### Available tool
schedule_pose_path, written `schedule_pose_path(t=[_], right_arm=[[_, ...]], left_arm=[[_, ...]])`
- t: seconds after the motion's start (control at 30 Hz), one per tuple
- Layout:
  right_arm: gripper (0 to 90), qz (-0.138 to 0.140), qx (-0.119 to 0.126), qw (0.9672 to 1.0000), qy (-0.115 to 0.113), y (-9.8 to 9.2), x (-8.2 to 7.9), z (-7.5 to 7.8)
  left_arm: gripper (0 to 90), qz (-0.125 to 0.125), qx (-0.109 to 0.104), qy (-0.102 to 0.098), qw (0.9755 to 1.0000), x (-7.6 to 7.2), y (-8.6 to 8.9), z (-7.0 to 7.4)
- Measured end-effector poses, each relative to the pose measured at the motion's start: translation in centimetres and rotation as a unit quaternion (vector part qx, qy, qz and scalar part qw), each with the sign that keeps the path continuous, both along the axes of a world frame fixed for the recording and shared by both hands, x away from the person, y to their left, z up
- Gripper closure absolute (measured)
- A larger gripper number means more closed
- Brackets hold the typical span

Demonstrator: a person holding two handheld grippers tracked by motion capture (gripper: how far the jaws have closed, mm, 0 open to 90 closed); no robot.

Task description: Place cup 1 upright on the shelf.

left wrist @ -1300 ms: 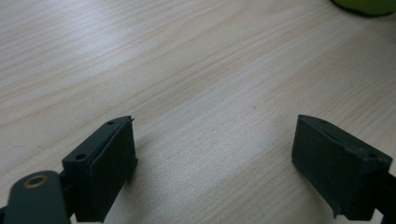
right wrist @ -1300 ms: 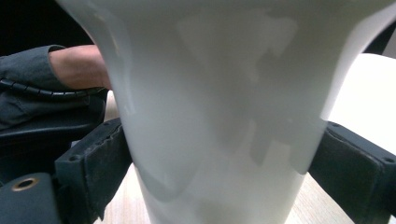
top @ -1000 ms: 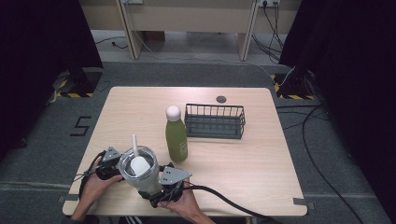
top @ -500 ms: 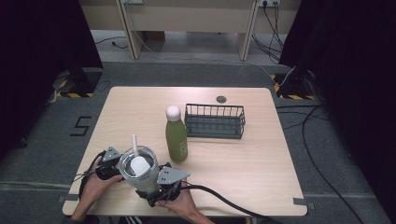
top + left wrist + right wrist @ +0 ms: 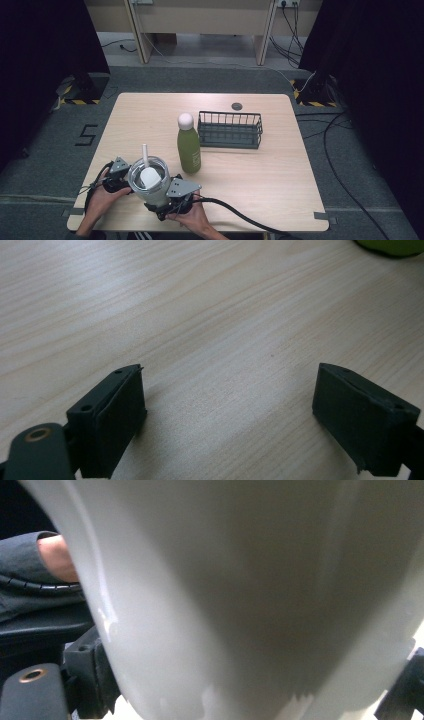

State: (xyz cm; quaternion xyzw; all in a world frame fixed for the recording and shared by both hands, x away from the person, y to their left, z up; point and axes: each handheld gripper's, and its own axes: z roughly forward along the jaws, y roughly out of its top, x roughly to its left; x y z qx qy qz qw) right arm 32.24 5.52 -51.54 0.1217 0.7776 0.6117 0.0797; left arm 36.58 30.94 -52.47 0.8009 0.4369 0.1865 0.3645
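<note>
Sitting near the front edge of the table [image 5: 280, 170], toward its front-left corner, is a pale tumbler [image 5: 148, 182] with a clear lid and a white straw [image 5: 145, 155] poking up out of it. Body looks glossy off-white; in the right gripper view that smooth curved wall [image 5: 240, 595] takes up nearly everything, narrowing toward the bottom.

The right gripper [image 5: 172, 200] is right against the tumbler's right side, held from below by the person's right hand [image 5: 192, 217]. Its jaws have just been closing, and the tumbler sits between them: one black jaw shows at the lower left of the cup wall and the other at the lower right, both tight up against it, so it looks like a grip on the cup.

The left gripper [image 5: 116, 175] is on the tumbler's other side, just beside it, in the left hand [image 5: 102, 197]. Its jaws stand wide apart with nothing but bare wood between them.

Further back, around the middle of the table, a green bottle [image 5: 188, 145] with a white round cap stands upright, and a dark wire basket [image 5: 230, 130] sits just to its right.
</note>
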Motion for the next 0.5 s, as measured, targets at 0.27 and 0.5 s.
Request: schedule_pose_path(t=[0.27, 0.5], right_arm=[[11.2, -0.003, 0.002, 1.0, -0.002, -0.3, -0.3, 0.6], [11.2, -0.001, 0.006, 0.9999, -0.012, -0.9, -0.7, 1.8]], left_arm=[[12.9, -0.001, 0.0, 0.0, 1.0, 0.0, 0.0, 0.0], [12.9, -0.001, 0.0, 0.0, 1.0, 0.0, 0.0, 0.0]])
